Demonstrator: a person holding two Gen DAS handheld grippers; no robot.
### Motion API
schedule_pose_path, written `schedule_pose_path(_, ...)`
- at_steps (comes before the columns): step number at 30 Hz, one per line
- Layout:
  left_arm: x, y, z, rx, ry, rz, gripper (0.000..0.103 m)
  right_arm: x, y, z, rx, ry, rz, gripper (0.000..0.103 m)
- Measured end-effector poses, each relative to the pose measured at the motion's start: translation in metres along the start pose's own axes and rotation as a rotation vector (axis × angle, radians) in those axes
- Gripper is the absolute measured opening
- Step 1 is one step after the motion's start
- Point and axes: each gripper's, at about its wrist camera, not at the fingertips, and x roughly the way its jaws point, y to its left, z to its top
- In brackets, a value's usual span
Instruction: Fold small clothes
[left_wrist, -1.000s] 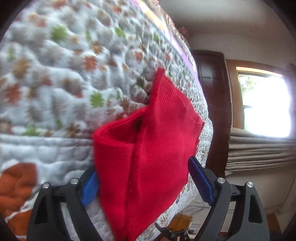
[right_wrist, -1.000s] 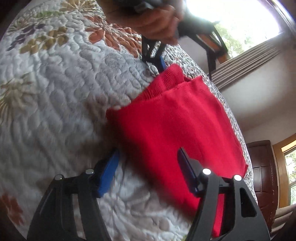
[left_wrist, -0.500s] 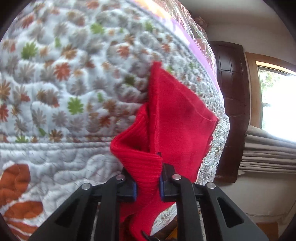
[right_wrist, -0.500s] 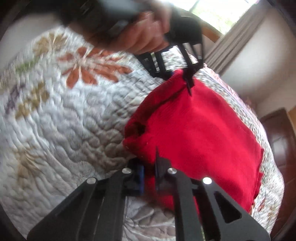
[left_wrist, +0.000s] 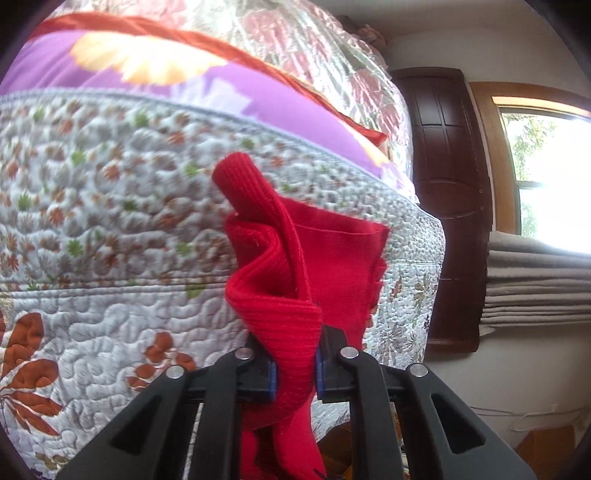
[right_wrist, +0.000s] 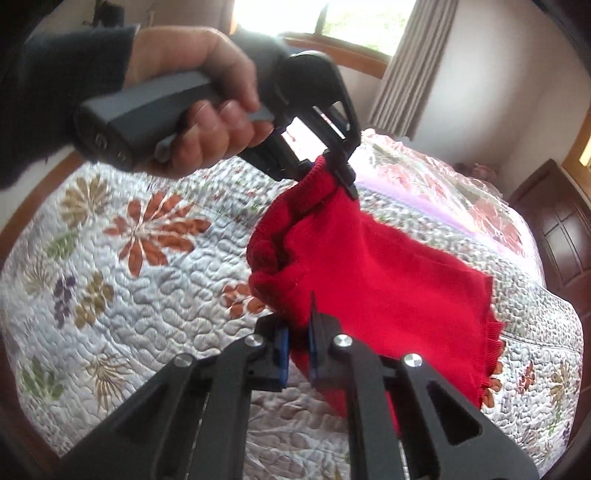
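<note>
Red knitted garment (right_wrist: 373, 280) hangs lifted between my two tools, above the quilted bed cover (right_wrist: 122, 288). My right hand-held gripper (right_wrist: 297, 354) is clenched on its ribbed edge, just in front of the blue pads. My left hand-held gripper (left_wrist: 295, 373) is also clamped on a bunched ribbed edge; in the right view a hand (right_wrist: 199, 107) holds it at the far corner. Beyond the cloth I see a dark wooden door (left_wrist: 447, 206).

White quilted floral bedspread (left_wrist: 110, 229); dark wooden panelled door (left_wrist: 450, 206) at three o'clock; bright wood-framed window (left_wrist: 550, 177) beyond.
</note>
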Motion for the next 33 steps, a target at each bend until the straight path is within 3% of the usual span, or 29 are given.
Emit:
schedule_pose_path(15,0.005,-0.089,0.004,0.041,-0.024,0.075,0.013,-0.048,-0.069,0.000,0.125,-0.050,-0.029,0.006)
schedule_pose_path(33,0.054,-0.159,0.006,0.049,-0.020,0.212,0.012,-0.059,-0.144,-0.035,0.281,-0.033,0.028,0.006)
